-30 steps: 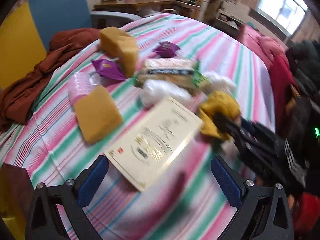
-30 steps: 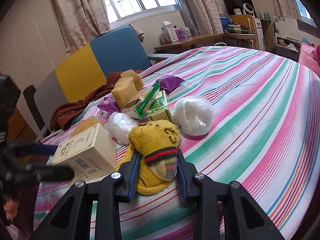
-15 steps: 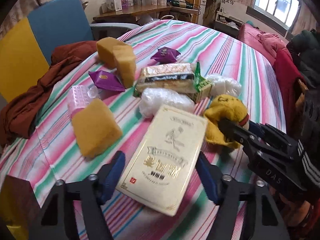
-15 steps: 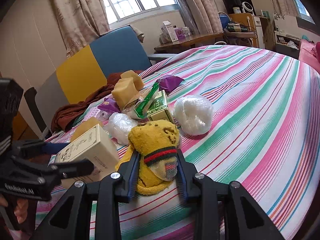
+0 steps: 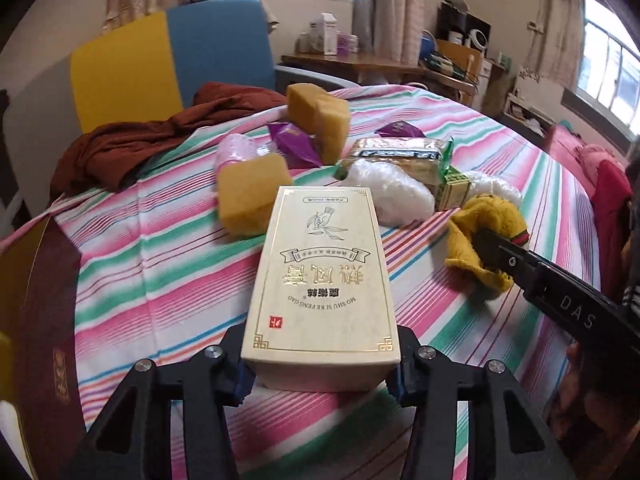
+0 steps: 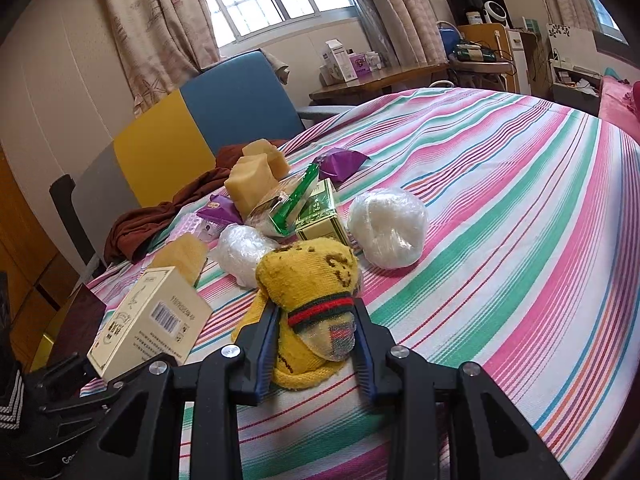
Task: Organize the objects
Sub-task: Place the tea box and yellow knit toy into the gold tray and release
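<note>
My left gripper [image 5: 320, 380] is shut on a cream box with gold print [image 5: 324, 276] and holds its near end off the striped table; the box also shows in the right wrist view [image 6: 152, 320]. My right gripper [image 6: 316, 344] is shut on a yellow sock with a red and green band [image 6: 312, 292], which rests on the cloth; it also shows in the left wrist view [image 5: 488, 224]. Beyond them lie yellow sponges [image 5: 252, 192], white plastic-wrapped bundles [image 6: 386, 224], purple packets [image 5: 296, 144], a green box [image 6: 320, 212] and a snack pack [image 5: 400, 152].
A striped cloth [image 6: 500, 240] covers the round table. A dark red garment [image 5: 140, 140] lies at the far left edge by a blue and yellow chair [image 5: 180, 52]. A dark red box [image 5: 36, 320] stands at the near left. A desk [image 6: 380, 76] stands behind.
My left gripper has closed in on the cream box, gripped its near end and tilted it up. My right gripper has stayed shut on the sock.
</note>
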